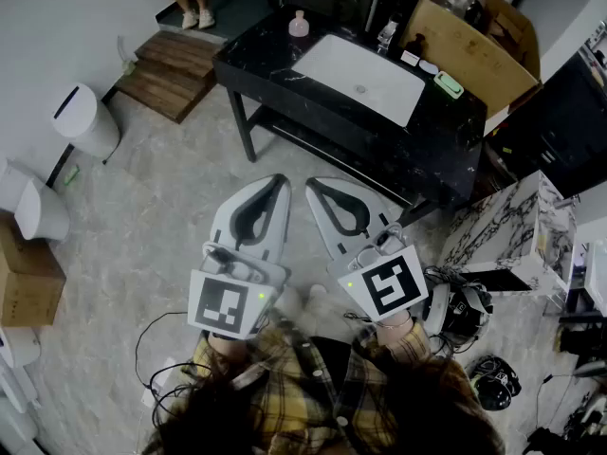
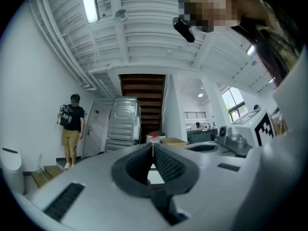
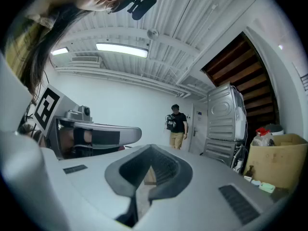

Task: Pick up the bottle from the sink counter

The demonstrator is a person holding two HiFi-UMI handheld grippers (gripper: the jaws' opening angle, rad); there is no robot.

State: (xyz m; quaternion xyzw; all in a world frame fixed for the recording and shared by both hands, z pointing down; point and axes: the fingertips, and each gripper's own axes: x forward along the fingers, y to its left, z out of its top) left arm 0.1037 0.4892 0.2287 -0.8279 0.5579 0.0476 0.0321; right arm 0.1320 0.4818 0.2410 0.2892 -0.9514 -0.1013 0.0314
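Observation:
A small pink bottle (image 1: 298, 24) stands on the far left corner of the black sink counter (image 1: 256, 60), beside the white basin (image 1: 361, 76). A small dark bottle (image 1: 417, 43) stands near the tap on the counter's right. My left gripper (image 1: 282, 180) and right gripper (image 1: 312, 186) hang side by side over the floor, well short of the counter. In the left gripper view the left gripper (image 2: 153, 146) is shut with nothing in it. The right gripper (image 3: 152, 149) in its own view is also shut and holds nothing.
A cardboard box (image 1: 479, 41) of items stands right of the counter, and a marble slab (image 1: 503, 230) nearer on the right. Wooden steps (image 1: 175, 69) and a white bin (image 1: 83, 119) are at the left. Cables (image 1: 156, 349) lie on the floor. A person (image 3: 177, 124) stands by a door.

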